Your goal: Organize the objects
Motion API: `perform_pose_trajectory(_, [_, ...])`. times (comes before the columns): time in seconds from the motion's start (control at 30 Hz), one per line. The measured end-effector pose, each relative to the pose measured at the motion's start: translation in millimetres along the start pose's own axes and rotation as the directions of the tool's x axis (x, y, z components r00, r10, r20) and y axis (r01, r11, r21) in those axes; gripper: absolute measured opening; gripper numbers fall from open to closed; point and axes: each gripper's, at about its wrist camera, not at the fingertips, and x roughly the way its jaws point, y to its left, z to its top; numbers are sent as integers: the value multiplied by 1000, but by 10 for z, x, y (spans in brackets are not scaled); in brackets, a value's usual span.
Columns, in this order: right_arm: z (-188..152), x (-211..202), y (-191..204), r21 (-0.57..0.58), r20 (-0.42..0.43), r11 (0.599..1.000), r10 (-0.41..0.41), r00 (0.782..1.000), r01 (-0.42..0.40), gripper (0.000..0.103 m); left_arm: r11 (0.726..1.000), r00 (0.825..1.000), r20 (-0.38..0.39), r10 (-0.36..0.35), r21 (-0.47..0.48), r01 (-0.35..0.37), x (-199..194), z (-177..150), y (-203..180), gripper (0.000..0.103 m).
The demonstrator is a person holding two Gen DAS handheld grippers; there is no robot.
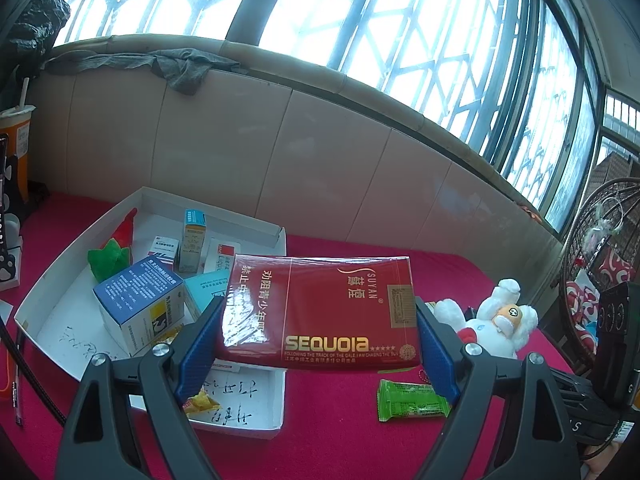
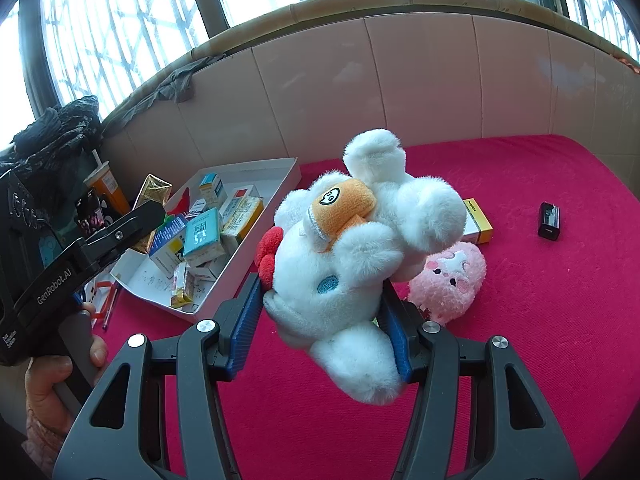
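My left gripper (image 1: 316, 344) is shut on a red SEQUOIA carton (image 1: 320, 312) and holds it above the right end of a white cardboard tray (image 1: 52, 280). The tray holds several medicine boxes and a green and red plush (image 1: 112, 252). My right gripper (image 2: 324, 320) is shut on a white plush toy (image 2: 352, 252) with an orange patch, held above the red cloth. The same plush shows in the left wrist view (image 1: 492, 320). The tray also shows in the right wrist view (image 2: 224, 280), to the left of the plush.
A green snack packet (image 1: 412, 400) lies on the red cloth right of the tray. A pink plush (image 2: 452, 280), a yellow box (image 2: 476, 224) and a small black object (image 2: 549, 220) lie on the cloth. A drink cup (image 1: 16, 140) stands far left. A tiled wall runs behind.
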Motion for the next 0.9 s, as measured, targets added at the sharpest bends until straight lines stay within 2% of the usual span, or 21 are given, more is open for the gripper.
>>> perform_pose_trajectory(0.6, [-20,21,17,-9,3,1000,5,1000,-5,55,1000,1000,2,8,1,-8,7,16,40,88])
perform_pose_trajectory(0.9, [293,68,240,-55,41,998,44,998,-42,55,998,998,26,64,8,-64,-47,255,310,88])
